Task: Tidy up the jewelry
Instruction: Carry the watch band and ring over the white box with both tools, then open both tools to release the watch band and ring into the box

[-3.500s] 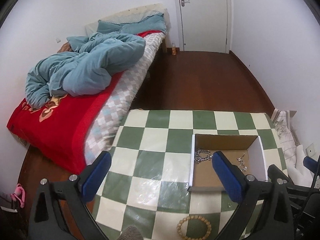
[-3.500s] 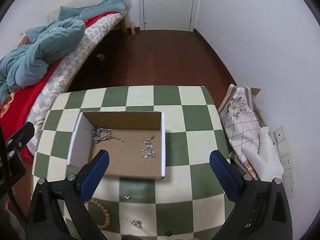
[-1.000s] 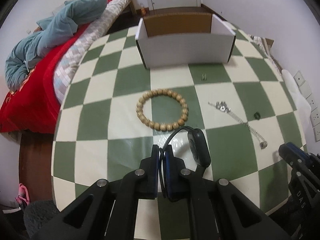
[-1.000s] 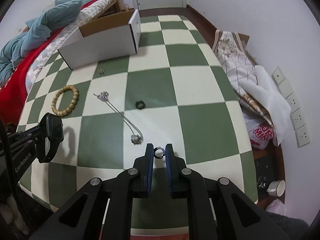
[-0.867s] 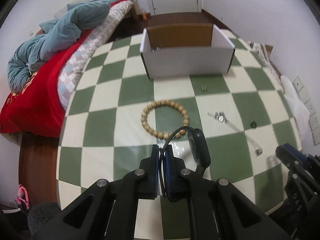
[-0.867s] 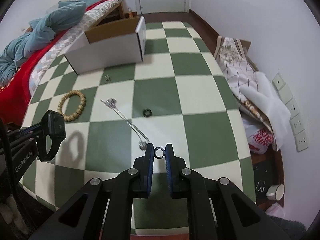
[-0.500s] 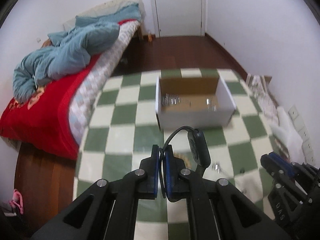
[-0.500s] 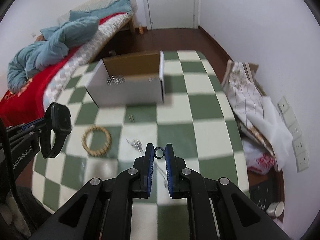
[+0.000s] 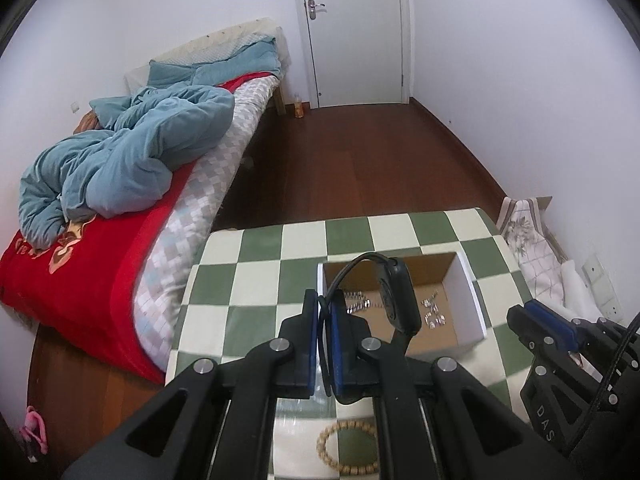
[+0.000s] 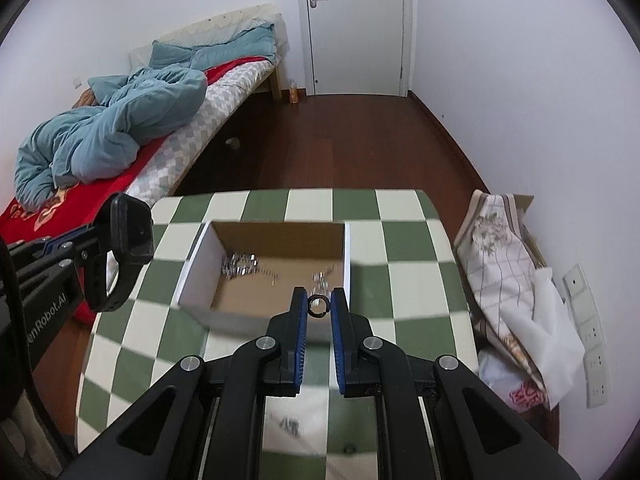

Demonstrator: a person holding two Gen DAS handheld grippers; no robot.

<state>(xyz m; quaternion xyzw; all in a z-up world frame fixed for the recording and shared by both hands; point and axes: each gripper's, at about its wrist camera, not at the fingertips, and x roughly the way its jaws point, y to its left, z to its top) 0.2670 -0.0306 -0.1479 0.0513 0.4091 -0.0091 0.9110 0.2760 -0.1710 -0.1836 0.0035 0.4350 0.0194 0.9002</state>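
Two silver chains [image 10: 240, 267] already lie in the cardboard box [image 10: 346, 256]. Pinched in the right gripper [image 10: 319, 307], a small ring [image 10: 318, 305] hovers above it; the left gripper [image 9: 325, 320] clamps a black watch [image 9: 396, 296]. Left on the checkered table [image 9: 256, 280]: a wooden bead bracelet [image 9: 347, 446], plus blurred small pieces.

One cardboard box [image 10: 276, 236] on bench [image 10: 404, 276]. Two silver chain pieces inside: one left [image 10: 240, 266], one right [image 10: 324, 278]. One small ring [image 10: 318, 305] in right tongs [image 10: 318, 308]. One black watch [image 9: 394, 296] in left tongs [image 9: 325, 322]. One wooden bead bracelet [image 9: 348, 446]. One bed [image 9: 168, 200], one door [image 9: 354, 32].
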